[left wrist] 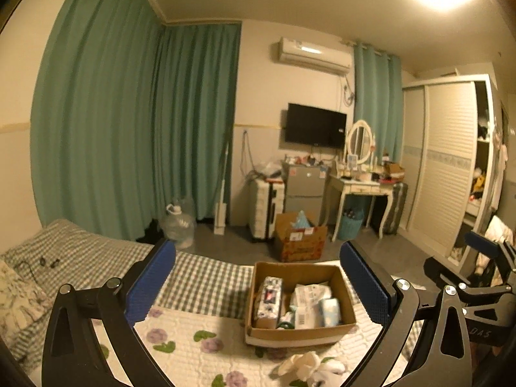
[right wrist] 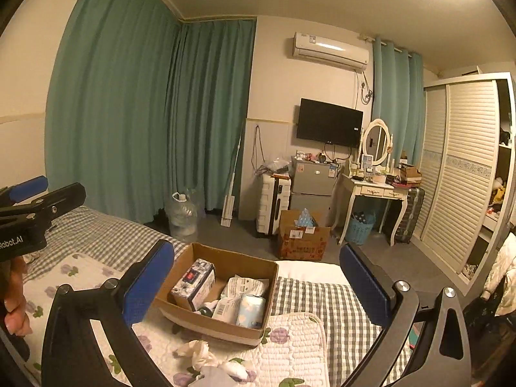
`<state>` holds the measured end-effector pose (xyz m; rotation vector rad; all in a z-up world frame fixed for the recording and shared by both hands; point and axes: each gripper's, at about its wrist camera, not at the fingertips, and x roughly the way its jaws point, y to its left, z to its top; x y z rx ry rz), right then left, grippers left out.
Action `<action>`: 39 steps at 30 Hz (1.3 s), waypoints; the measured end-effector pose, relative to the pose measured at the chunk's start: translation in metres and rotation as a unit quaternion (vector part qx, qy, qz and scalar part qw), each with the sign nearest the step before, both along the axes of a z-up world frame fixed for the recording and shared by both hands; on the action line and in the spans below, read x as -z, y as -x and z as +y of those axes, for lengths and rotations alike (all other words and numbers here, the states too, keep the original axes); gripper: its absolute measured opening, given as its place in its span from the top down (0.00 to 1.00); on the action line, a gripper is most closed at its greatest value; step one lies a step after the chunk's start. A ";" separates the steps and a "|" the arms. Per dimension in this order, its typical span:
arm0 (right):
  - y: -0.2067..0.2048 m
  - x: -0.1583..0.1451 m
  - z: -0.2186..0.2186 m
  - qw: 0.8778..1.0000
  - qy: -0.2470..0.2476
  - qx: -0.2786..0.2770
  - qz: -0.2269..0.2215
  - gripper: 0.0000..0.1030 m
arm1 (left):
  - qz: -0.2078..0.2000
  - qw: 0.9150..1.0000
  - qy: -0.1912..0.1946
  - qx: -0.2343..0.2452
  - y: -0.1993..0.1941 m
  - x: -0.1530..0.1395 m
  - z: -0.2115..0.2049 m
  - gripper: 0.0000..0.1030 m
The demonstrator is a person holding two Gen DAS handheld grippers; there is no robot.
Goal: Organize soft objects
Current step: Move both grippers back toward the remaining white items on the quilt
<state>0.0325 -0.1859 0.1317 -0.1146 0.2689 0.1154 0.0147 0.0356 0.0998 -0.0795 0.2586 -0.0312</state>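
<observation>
An open cardboard box (left wrist: 346, 303) (right wrist: 225, 258) stands on the bed and holds soft packs: a patterned pack (left wrist: 268, 300) (right wrist: 193, 282), white packs (left wrist: 309, 296) (right wrist: 246, 285) and a pale blue roll (left wrist: 330, 311) (right wrist: 251, 311). In front of it, a white crumpled soft thing (left wrist: 309, 366) (right wrist: 200, 353) lies on the flowered quilt (left wrist: 193, 338) (right wrist: 290, 348). My left gripper (left wrist: 258, 285) hangs open above the bed with nothing between its blue pads. My right gripper (right wrist: 258, 285) is open too, empty, above the box. In the right wrist view, the left gripper (right wrist: 29, 206) shows at the left edge.
A checked sheet (left wrist: 206, 277) (right wrist: 322, 293) covers the bed. Beyond it on the floor stand a second cardboard box (left wrist: 300, 238), a water jug (left wrist: 177, 225), a suitcase (left wrist: 266, 206), a small fridge (left wrist: 304, 187), a dressing table (left wrist: 361, 190) and a wardrobe (left wrist: 445, 161).
</observation>
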 end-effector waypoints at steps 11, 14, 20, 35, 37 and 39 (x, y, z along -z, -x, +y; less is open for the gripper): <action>0.037 -0.006 -0.003 1.000 -0.005 0.004 0.009 0.00 | 0.006 1.000 0.008 -0.015 0.033 0.001 0.006 0.00; 0.045 -0.006 -0.005 1.000 -0.010 0.005 0.008 0.00 | 0.002 1.000 0.012 -0.016 0.038 0.003 0.007 0.00; 0.052 -0.001 -0.007 1.000 -0.007 0.007 0.013 0.00 | 0.014 1.000 0.005 -0.018 0.042 0.019 0.008 0.00; 0.031 0.049 -0.002 0.997 -0.007 0.011 0.072 0.00 | 0.085 0.996 -0.021 -0.014 0.011 0.073 0.004 0.00; 0.024 0.062 -0.001 0.996 -0.004 0.011 0.089 0.00 | 0.105 0.994 -0.020 -0.009 0.003 0.084 0.006 0.00; 0.014 0.077 0.001 0.993 -0.004 0.006 0.114 0.00 | 0.130 0.991 -0.017 0.003 -0.005 0.095 0.006 0.00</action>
